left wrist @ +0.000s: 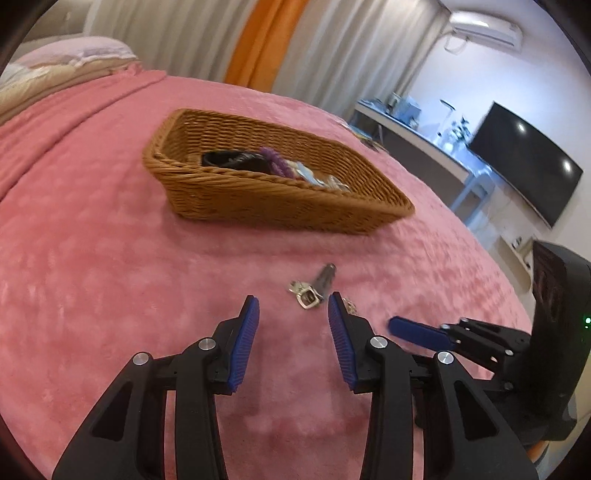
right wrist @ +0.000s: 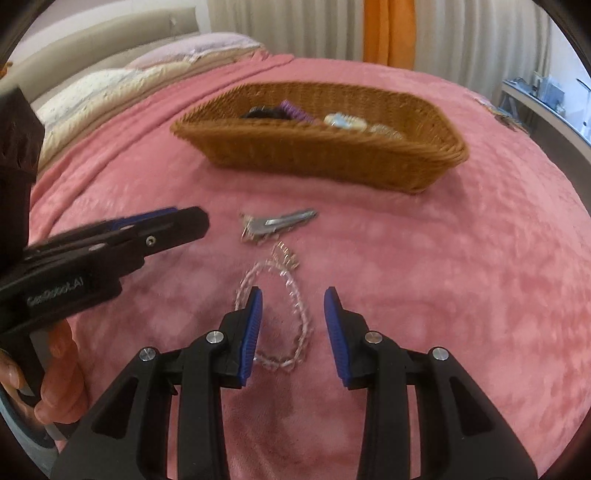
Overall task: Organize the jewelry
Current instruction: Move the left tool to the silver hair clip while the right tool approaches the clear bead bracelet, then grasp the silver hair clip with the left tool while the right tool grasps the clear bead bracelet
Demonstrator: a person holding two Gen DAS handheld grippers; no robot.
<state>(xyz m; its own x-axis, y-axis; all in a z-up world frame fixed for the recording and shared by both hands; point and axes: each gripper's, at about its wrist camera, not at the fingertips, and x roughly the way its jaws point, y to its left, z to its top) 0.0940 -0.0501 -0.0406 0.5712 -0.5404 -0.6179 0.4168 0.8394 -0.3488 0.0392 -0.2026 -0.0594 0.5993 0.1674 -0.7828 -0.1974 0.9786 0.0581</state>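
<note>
A home bedroom: a bed under a pink blanket (left wrist: 92,221) with pillows (right wrist: 122,81) at its head, curtains (left wrist: 177,33), a wall air conditioner (left wrist: 484,29) and a wall-mounted television (left wrist: 524,162)

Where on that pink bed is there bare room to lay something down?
The blanket is bare right of the bracelet and left of the basket. It is crowded between basket and grippers: hair clip, a small trinket and the bracelet lie close together there. The basket's near end is full; its far end looks free.
</note>
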